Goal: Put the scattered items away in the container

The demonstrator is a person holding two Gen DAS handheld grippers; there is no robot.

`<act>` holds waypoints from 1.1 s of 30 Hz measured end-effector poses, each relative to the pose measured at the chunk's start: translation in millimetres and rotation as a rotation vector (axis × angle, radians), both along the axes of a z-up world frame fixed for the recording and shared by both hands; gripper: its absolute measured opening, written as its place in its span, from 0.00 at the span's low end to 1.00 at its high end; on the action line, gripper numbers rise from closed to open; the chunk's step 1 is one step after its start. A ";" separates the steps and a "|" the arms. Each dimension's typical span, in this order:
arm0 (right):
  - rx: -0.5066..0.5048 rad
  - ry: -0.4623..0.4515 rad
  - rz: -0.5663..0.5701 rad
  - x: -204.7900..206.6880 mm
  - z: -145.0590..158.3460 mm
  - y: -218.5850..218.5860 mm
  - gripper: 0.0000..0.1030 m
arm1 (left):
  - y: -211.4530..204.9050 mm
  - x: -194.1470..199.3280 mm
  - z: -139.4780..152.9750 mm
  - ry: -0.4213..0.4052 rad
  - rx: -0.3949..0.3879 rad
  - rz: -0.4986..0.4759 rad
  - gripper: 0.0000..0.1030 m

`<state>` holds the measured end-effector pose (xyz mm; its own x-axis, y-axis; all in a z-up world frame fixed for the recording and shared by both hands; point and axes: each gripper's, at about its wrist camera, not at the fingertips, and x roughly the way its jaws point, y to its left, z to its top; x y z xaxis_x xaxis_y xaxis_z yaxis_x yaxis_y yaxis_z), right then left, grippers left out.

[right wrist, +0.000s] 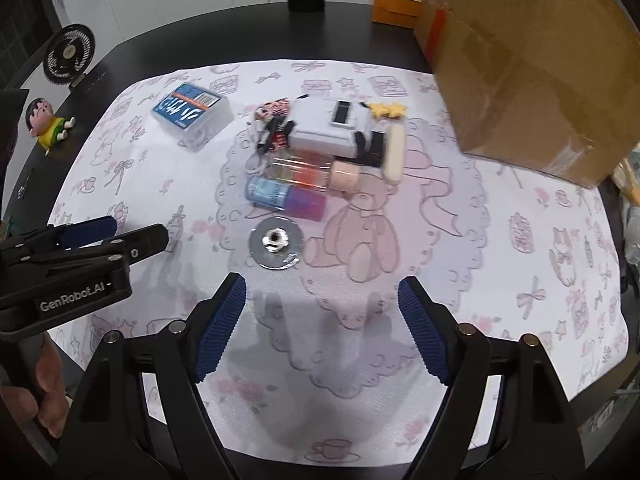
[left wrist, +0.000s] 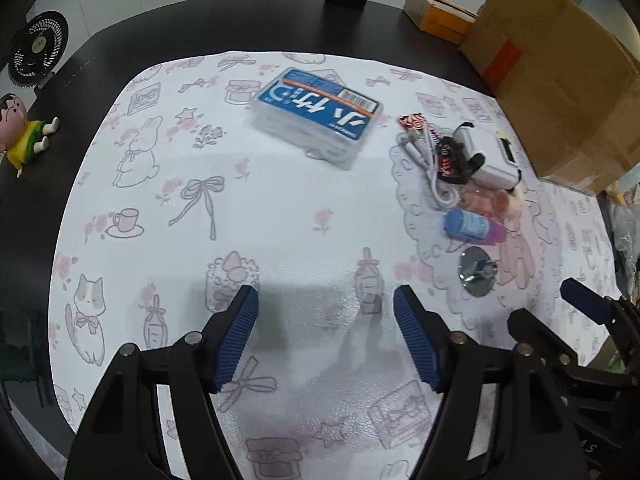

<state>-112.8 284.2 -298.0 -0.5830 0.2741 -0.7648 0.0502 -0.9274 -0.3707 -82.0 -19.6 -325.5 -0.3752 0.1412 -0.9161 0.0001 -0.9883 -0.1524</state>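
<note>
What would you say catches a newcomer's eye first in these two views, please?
Most striking is the clear plastic container with a blue label, lying closed toward the far left of the pink-and-white patterned mat. Right of it is a huddle of small items, with a white boxy device at the back and a shiny round metal disc nearest the camera. A big brown cardboard box looms at the far right, and both claws hover open, left and right.
</note>
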 end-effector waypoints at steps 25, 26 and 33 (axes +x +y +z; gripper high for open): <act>-0.032 -0.049 -0.012 -30.1 -6.5 25.1 0.12 | 46.6 -25.5 0.6 -0.020 0.007 -0.096 0.67; -0.032 -0.049 -0.016 -29.6 -4.8 28.4 0.12 | 52.1 -26.3 0.7 -0.021 0.014 -0.103 0.67; -0.039 -0.015 -0.081 -23.0 12.8 72.4 0.12 | 93.8 -32.2 2.2 -0.030 0.042 -0.136 0.67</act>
<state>-135.8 356.6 -285.1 -0.5490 0.2898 -0.7839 -0.0200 -0.9422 -0.3344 -114.2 74.2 -323.3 -0.3228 0.2276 -0.9187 -0.1283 -0.9722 -0.1957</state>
